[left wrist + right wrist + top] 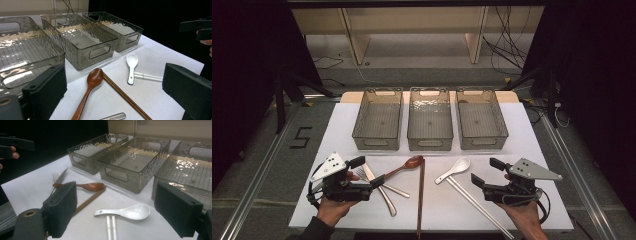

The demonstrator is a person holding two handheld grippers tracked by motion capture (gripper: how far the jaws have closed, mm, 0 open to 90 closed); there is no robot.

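Hovering wide-jawed and empty-handed, left tool (365, 173) and right tool (486, 171), likely needing lowering onto wooden spoon (404, 165) and white spoon (455, 169).

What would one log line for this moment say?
left gripper: open, by fork | right gripper: open, near white spoon | three bins: empty | nothing held

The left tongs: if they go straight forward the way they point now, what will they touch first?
Probably the wooden spoon, which lies nearest between the open left tongs. The brown chopsticks lie right beside it, so depth leaves some doubt.
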